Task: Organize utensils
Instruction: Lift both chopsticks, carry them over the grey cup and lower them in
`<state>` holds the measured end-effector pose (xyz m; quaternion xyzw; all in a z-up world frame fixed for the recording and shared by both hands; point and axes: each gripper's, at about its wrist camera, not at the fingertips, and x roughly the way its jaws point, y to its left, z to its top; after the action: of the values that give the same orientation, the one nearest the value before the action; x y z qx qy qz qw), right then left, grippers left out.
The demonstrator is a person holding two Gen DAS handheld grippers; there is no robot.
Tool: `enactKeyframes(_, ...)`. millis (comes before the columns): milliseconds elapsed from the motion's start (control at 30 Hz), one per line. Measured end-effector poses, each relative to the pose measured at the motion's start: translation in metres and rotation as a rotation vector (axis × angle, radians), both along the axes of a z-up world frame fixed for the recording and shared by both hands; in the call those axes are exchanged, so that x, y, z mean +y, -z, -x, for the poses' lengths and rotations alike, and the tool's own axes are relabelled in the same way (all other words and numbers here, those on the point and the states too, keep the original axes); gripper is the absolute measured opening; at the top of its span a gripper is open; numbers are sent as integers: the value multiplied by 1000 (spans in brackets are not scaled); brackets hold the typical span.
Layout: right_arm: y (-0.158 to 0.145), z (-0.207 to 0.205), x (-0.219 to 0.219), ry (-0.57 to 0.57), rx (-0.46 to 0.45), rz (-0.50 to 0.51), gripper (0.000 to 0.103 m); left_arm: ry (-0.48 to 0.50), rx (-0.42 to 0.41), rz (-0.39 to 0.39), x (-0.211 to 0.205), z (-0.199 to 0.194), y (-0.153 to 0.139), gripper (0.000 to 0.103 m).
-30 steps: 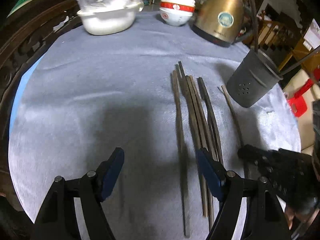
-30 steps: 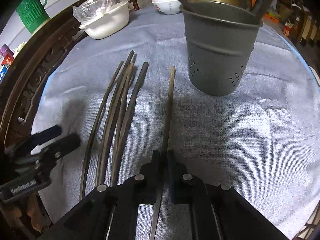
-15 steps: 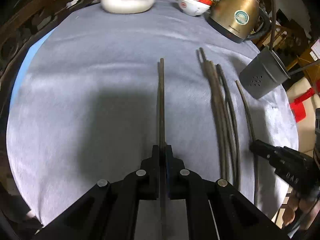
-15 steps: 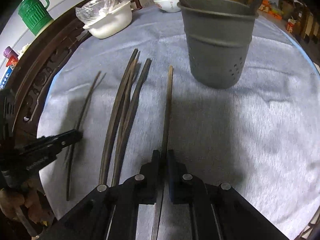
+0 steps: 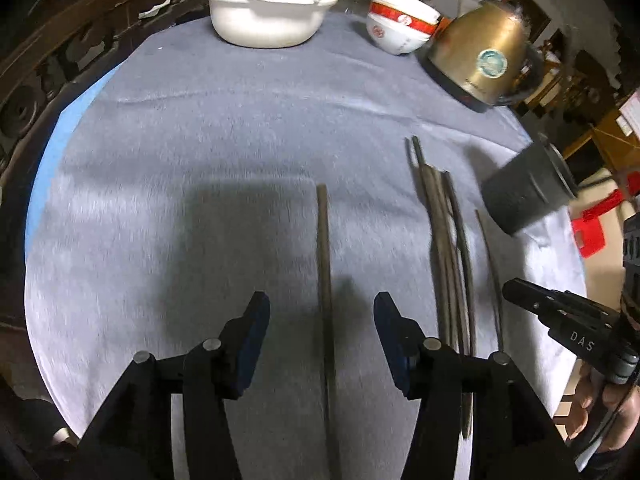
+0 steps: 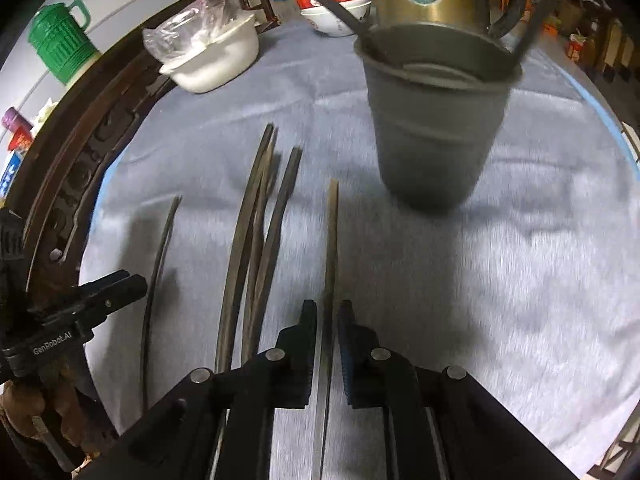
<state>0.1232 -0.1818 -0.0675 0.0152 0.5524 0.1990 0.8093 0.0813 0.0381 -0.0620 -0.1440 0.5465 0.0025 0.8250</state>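
Note:
Dark wooden chopsticks lie on the grey tablecloth. My left gripper (image 5: 321, 320) is open, its jaws apart on either side of a single chopstick (image 5: 323, 248) that lies on the cloth. A bundle of several chopsticks (image 5: 448, 240) lies to its right. My right gripper (image 6: 327, 316) has its jaws slightly apart around another single chopstick (image 6: 331, 240), not clamped. The grey perforated utensil holder (image 6: 436, 128) stands just beyond it, with utensil handles sticking out. The holder also shows in the left wrist view (image 5: 524, 196).
A gold kettle (image 5: 480, 64), red-and-white bowls (image 5: 400, 28) and a white dish under plastic wrap (image 5: 268, 12) stand at the far edge. A dark carved wooden rim (image 6: 80, 152) borders the table on the left. A green jug (image 6: 60, 44) stands beyond it.
My left gripper carried one chopstick left away from the bundle, then opened and left it on the cloth. My right gripper's jaws have parted slightly around its chopstick.

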Motion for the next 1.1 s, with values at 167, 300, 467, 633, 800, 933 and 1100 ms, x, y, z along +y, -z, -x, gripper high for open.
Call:
enactKeyframes(167,13,-19,11,16,35,56,14,3,76,-61,-3,-28,9,53)
enactKeyframes(300,12,-21,15,3,36,76,13,19,90,-150,-8,-38,11,14)
enactKeyframes(467,12,-27,20,-17,50,101,12,42,105,-116,-1,-44,11,6)
enactKeyframes(633,12,-38,34,-51,88,149,12,67,152,-74,6,-55,11,7)
enactKeyframes(800,12,-48,47,-72,104,191,10,90,190,-68,8,-69,11,7)
enactKeyframes(933,11,-47,47,-58,96,172,6,61,191,22,21,-69,11,5)
enactKeyframes(1100,-23,-5,22,-5,-52,20,6,-14,5,148,50,-25,-13,5)
